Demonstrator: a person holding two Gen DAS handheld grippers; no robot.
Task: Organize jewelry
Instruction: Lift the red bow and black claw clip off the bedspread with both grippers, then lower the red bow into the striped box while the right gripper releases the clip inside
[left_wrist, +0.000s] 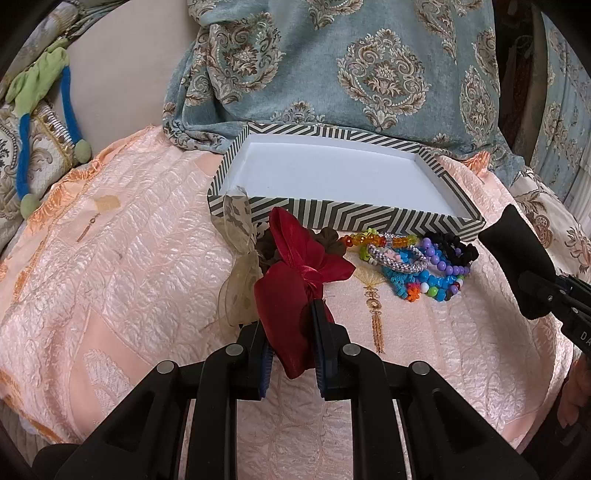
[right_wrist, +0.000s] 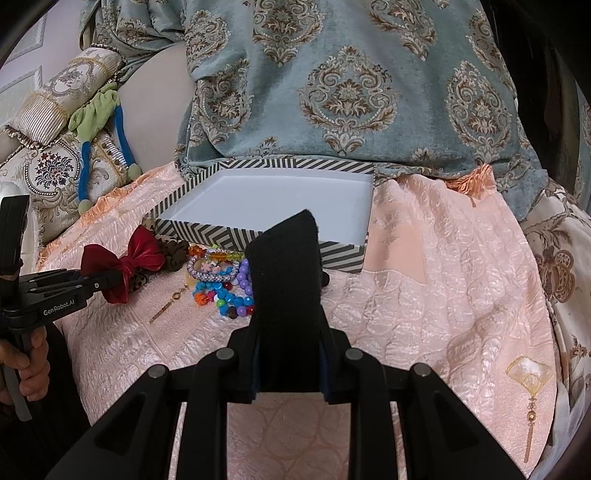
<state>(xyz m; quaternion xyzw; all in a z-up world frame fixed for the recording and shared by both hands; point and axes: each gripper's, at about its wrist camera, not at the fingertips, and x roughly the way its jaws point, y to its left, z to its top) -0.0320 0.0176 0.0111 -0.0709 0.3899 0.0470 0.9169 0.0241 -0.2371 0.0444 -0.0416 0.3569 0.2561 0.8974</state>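
On the peach bedspread (left_wrist: 129, 258) I hold the red bow (left_wrist: 295, 280) pinched in my left gripper (left_wrist: 290, 347), near the empty striped box (left_wrist: 332, 173), a black pad (right_wrist: 284, 280) clamped in my right gripper (right_wrist: 288, 365); next, I judge, the bow goes into the box.

Part of the beaded bracelets (right_wrist: 225, 291) and the striped box (right_wrist: 207, 230) front is hidden by the black foam block (right_wrist: 286, 295).

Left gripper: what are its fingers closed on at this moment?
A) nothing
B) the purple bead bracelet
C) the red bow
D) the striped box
C. In the left wrist view the left gripper has the red bow pinched between its fingers, while the bead bracelets lie untouched on the pink cloth in front of the striped box.
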